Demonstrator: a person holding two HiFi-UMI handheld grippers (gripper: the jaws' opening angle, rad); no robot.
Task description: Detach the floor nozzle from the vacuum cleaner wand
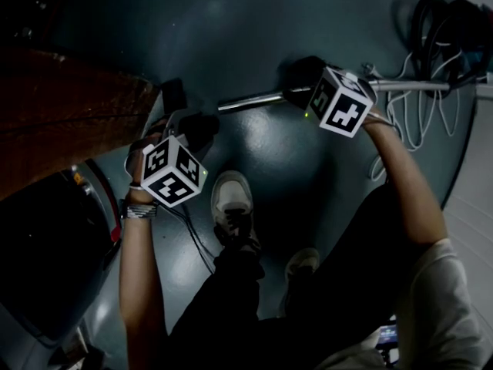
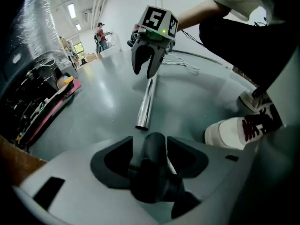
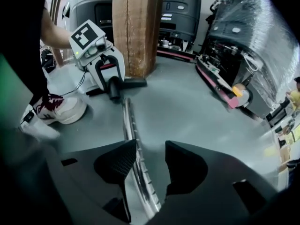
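The chrome wand lies on the grey floor, its open end a short gap away from the black neck of the floor nozzle. The wand and the nozzle are apart. My left gripper is open astride the neck, both pads clear of it. My right gripper is open over the wand, which runs between the jaws nearer the left pad. In the head view the left gripper is at the nozzle and the right gripper at the wand's far part.
The person's shoes stand between the grippers, one close to the nozzle. A wooden post rises behind the nozzle. White cables and a black hose coil lie at the right. Machines line the far side.
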